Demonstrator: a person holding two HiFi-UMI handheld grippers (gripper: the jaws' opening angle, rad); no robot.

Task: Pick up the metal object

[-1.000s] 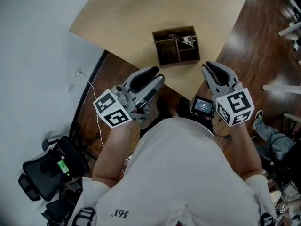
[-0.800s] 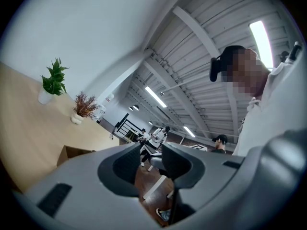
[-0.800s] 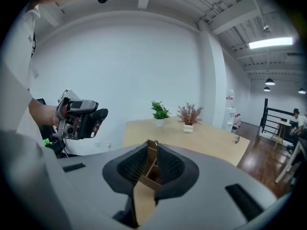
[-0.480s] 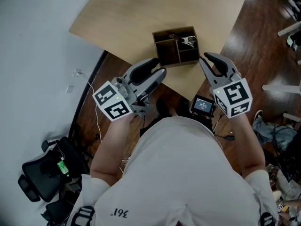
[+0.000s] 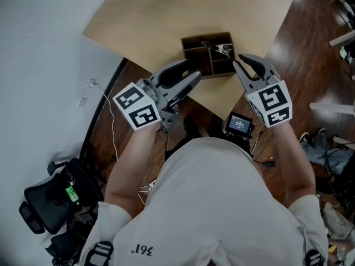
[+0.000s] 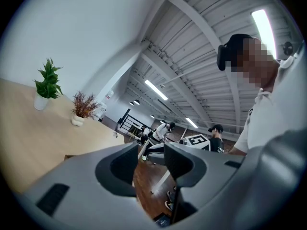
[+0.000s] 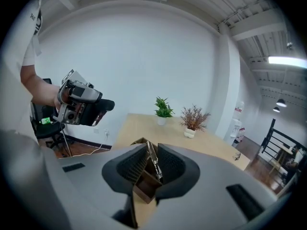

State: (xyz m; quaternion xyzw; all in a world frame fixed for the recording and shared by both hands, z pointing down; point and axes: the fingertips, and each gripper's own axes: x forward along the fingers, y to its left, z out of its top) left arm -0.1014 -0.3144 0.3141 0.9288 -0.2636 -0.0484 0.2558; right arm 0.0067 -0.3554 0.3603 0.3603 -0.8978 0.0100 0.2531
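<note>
A dark brown divided box (image 5: 195, 61) stands near the wooden table's (image 5: 144, 26) front edge. The metal object (image 5: 222, 47), shiny tongs, lies in its far right compartment. In the right gripper view the tongs (image 7: 152, 158) stand up out of the box (image 7: 144, 185), seen through the gap between the jaws. My right gripper (image 5: 238, 61) hovers open at the box's right corner, apart from the tongs. My left gripper (image 5: 193, 71) is held level at the box's near left side. Its jaws have just been opening, and nothing is between them (image 6: 151, 152).
A green potted plant (image 7: 163, 109) and a reddish dried plant (image 7: 194, 119) stand at the table's far side. A black office chair (image 5: 50, 198) and a cable lie on the floor to the left. Other people stand farther off in the hall (image 6: 163, 128).
Both grippers have moved up the picture toward the box. The right one has rolled a little and now overlaps the box's right corner.
</note>
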